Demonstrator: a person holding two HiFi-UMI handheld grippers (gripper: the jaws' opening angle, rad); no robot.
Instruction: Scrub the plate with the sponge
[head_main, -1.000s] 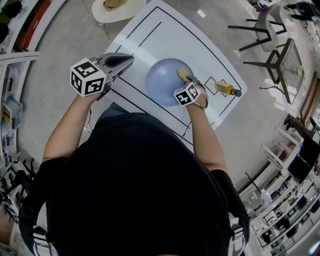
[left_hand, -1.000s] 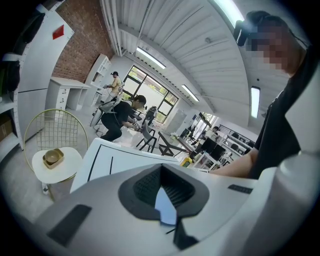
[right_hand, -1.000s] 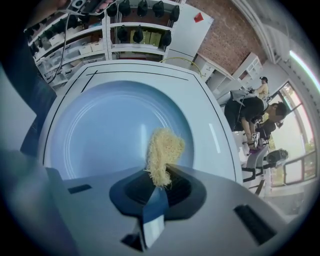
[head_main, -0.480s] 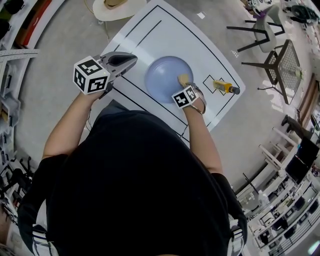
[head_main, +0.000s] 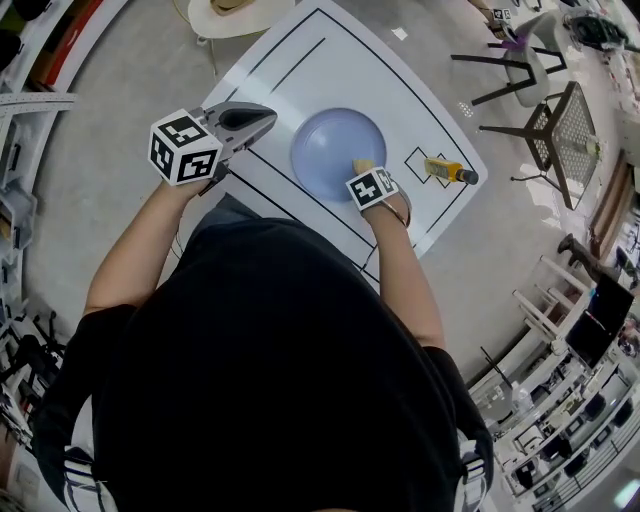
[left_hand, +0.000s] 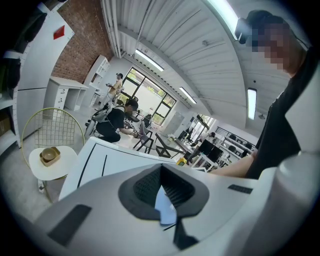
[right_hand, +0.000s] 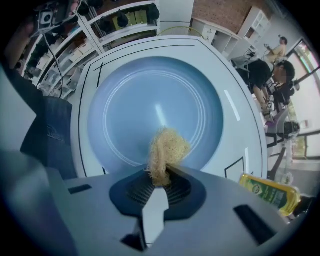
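A pale blue plate (head_main: 325, 145) lies flat on the white table (head_main: 400, 90). My right gripper (head_main: 366, 176) is shut on a tan, fibrous sponge (head_main: 360, 165), which presses on the plate's near-right part. In the right gripper view the sponge (right_hand: 166, 148) sticks out from the right gripper (right_hand: 161, 176) onto the inside of the plate (right_hand: 145, 100), close to its rim. My left gripper (head_main: 250, 120) hovers left of the plate with its jaws together and nothing between them. In the left gripper view, a sliver of the plate (left_hand: 165, 209) shows past the left gripper (left_hand: 161, 184).
A yellow bottle (head_main: 446, 172) lies on the table right of the plate, also seen as the bottle (right_hand: 270, 193) in the right gripper view. A round white side table (head_main: 205, 22) holding a tan object stands beyond the far-left corner. Dark chairs (head_main: 540, 70) stand to the right.
My right gripper has drawn the sponge across the plate's right side, from the far rim toward the near edge. The left gripper has hardly moved.
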